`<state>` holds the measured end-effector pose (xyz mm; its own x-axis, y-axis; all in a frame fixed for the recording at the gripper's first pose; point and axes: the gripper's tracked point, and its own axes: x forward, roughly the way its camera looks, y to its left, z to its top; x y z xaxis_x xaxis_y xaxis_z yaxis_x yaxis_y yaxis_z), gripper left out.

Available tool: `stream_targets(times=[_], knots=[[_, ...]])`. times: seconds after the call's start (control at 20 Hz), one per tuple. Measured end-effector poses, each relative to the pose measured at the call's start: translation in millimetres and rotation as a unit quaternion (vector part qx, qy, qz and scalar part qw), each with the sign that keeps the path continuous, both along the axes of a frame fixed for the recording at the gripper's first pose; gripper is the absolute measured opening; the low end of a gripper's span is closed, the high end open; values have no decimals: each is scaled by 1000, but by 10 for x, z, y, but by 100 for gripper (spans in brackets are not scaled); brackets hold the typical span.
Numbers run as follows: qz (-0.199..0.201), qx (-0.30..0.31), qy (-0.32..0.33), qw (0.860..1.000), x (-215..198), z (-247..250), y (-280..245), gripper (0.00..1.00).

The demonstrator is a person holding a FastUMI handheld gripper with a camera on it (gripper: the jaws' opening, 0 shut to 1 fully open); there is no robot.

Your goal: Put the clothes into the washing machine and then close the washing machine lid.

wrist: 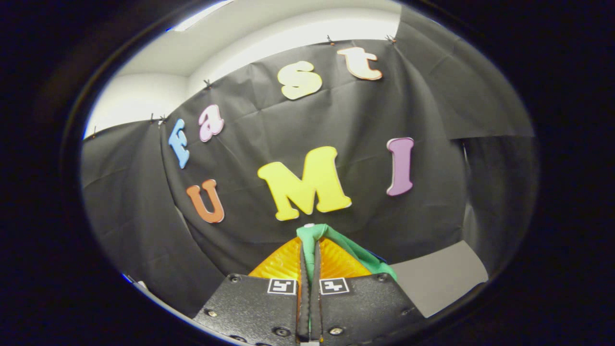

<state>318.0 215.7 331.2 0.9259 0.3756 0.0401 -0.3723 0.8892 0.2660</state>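
A green piece of clothing is pinched between my two fingers. It bulges out over their tips and hangs down past the right finger. My gripper is shut on it and held up in the air, pointing at the black cloth wall. The fingers press close together with only the cloth in the thin gap.
A flat grey surface lies below and to the right of the fingers. The black cloth wall stands straight ahead, with a white wall and ceiling above it.
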Motion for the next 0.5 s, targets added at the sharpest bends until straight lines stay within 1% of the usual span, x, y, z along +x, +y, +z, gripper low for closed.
stream_targets(times=[0.1, 0.25, 0.5], knots=[[16, 1, 3, 1000, -7, 2, 286, 5], [37, 3, 15, 999, 8, -139, 667, 5], [61, -10, 61, 996, 202, -728, 1232, 5]])
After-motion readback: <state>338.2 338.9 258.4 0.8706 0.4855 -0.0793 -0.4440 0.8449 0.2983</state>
